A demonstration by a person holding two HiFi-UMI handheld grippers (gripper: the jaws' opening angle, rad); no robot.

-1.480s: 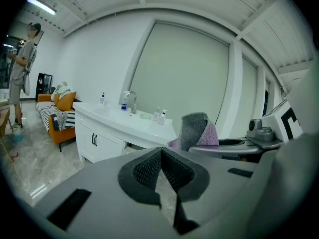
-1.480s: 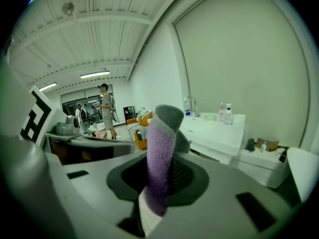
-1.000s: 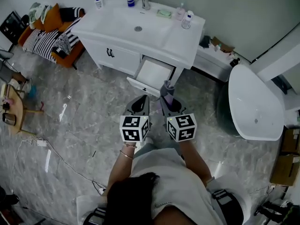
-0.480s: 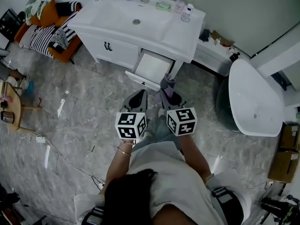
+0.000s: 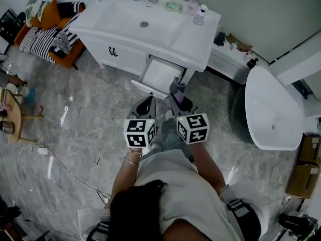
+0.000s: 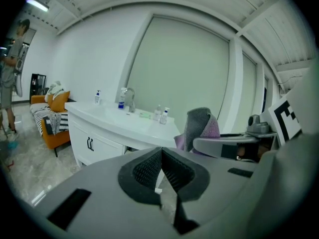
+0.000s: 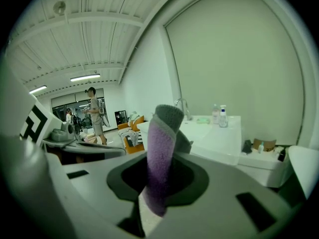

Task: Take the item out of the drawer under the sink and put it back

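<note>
The white vanity (image 5: 193,44) under the sink stands ahead, and its drawer (image 5: 159,77) is pulled out and looks bare inside. My right gripper (image 5: 178,100) is shut on a rolled purple-and-grey cloth (image 5: 176,88), held upright just short of the drawer's right front corner. In the right gripper view the cloth (image 7: 162,148) rises from between the jaws. My left gripper (image 5: 146,103) hangs beside it on the left, shut with nothing in it. Its pads (image 6: 149,166) meet in the left gripper view, where the cloth (image 6: 202,127) shows to the right.
Bottles (image 5: 199,15) and a faucet stand on the sink counter. A white oval fixture (image 5: 273,109) is at the right, an orange sofa (image 5: 50,26) with striped fabric at the left, a small table (image 5: 10,117) further left. A person (image 7: 94,114) stands far off.
The head view has drifted slightly, so the vanity sits a little higher in the picture. Both grippers and the cloth have hardly moved.
</note>
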